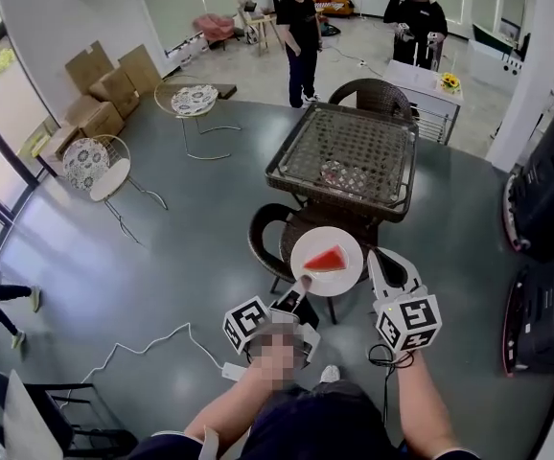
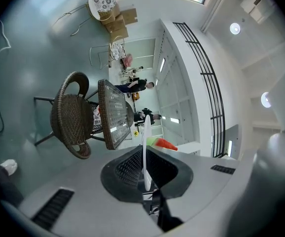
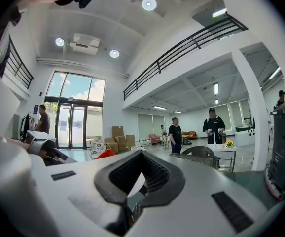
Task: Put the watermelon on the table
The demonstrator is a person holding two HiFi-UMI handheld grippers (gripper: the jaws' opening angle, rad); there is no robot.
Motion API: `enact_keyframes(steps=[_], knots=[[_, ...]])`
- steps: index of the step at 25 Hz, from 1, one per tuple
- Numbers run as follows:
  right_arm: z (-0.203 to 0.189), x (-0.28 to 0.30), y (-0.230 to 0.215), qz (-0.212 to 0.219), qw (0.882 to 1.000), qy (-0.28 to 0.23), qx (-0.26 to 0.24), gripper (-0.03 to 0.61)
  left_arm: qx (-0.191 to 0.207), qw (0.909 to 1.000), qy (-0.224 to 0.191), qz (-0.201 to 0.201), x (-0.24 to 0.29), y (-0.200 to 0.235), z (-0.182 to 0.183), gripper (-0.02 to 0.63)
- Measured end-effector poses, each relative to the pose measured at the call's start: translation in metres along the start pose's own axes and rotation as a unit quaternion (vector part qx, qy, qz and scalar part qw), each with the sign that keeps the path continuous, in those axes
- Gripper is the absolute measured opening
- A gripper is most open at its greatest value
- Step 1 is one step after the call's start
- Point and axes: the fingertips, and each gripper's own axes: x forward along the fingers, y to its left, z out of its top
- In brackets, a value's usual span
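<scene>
Left gripper view: left gripper (image 2: 143, 154) is clamped on the rim of a white plate (image 2: 144, 130), seen edge-on, with the watermelon slice (image 2: 162, 143) lying loose on it. Head view puts the plate above the wicker chair (image 1: 258, 242), short of the table (image 1: 296, 185). The right gripper (image 3: 141, 154) looks closed on nothing, though its pad gap reads poorly. Risk: the one-edge grip lets the plate tilt, and the slice slides off.

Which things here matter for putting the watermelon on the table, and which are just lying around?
Job: watermelon, white plate under it, left gripper holding the plate, wicker table.
Just around: near wicker chair, cardboard boxes, cushioned wire chair, standing person.
</scene>
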Motion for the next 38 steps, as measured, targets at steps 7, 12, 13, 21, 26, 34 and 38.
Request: enact_keyframes(steps=[7, 12, 13, 21, 26, 34, 38], knots=[[0.001, 0.015, -0.019, -0.002, 1.000, -0.003, 0.004, 0.001, 0.003, 1.0000, -0.002, 0.008, 0.019, 0.002, 0.010, 0.014], [-0.002, 0.029, -0.029, -0.003, 1.000, 0.004, 0.002, 0.002, -0.002, 0.9999, -0.001, 0.011, 0.035, 0.006, 0.017, 0.014], [-0.003, 0.034, -0.030, -0.002, 1.000, 0.006, 0.001, 0.001, -0.004, 0.9999, 0.000, 0.011, 0.038, 0.008, 0.020, 0.014], [-0.002, 0.084, -0.051, -0.011, 1.000, 0.017, -0.014, 0.001, -0.016, 0.9998, 0.011, 0.007, 0.086, 0.019, 0.052, 0.014], [-0.003, 0.123, -0.071, -0.025, 0.999, 0.021, -0.015, 0.000, -0.016, 0.9995, 0.027, 0.006, 0.124, 0.024, 0.077, 0.014], [-0.005, 0.188, -0.100, -0.048, 0.998, 0.030, -0.008, 0.002, -0.022, 0.9983, 0.053, 0.007, 0.185, 0.030, 0.123, 0.014], [-0.002, 0.217, -0.116, -0.063, 0.997, 0.035, -0.007, 0.002, -0.023, 0.9974, 0.068, 0.008, 0.218, 0.030, 0.144, 0.014]])
